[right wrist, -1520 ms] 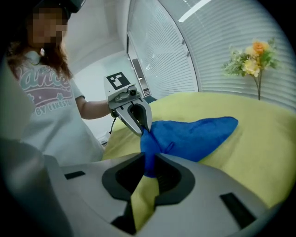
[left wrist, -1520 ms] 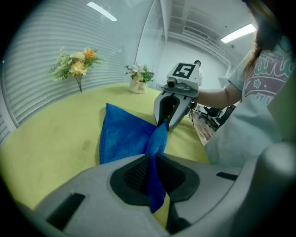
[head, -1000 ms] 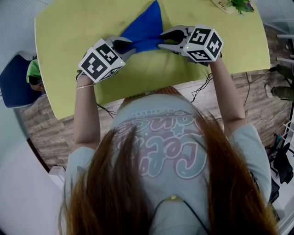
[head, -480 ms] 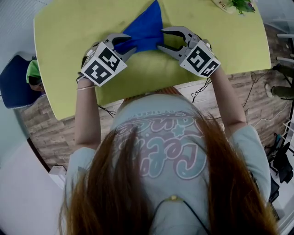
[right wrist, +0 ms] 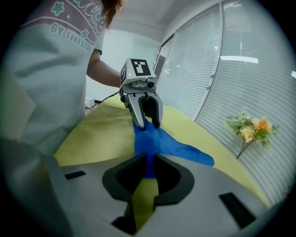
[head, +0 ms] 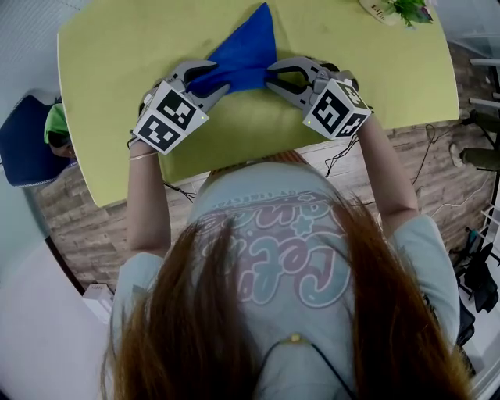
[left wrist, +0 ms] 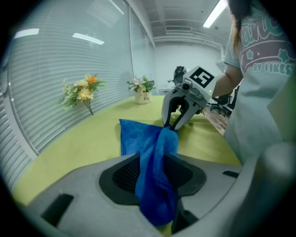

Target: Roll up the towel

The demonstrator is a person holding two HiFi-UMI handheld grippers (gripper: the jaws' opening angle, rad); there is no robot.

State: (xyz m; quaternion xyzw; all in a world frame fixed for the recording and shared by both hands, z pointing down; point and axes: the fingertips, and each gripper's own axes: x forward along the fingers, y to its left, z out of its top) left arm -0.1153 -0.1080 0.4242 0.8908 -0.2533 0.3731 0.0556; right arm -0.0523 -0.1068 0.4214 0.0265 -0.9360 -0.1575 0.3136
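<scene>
A blue towel lies on the yellow table, its near end gathered into a narrow bunch between my two grippers. My left gripper holds its jaws apart, and they have just been opening. The towel bunch hangs loosely between them. My right gripper has just been closing and now pinches the other side of the bunch. Each gripper view shows the opposite gripper across the bunch: the right gripper and the left gripper. The far part of the towel spreads flat.
A plant stands at the table's far right corner. Flowers and a small vase stand along the blinds. A blue chair sits off the table's left side. The table's near edge runs just below the grippers.
The left jaws have spread apart around the towel. The right gripper has rolled, turning its marker cube, and its jaws opened and then closed on the towel. The bunch shifted slightly farther away.
</scene>
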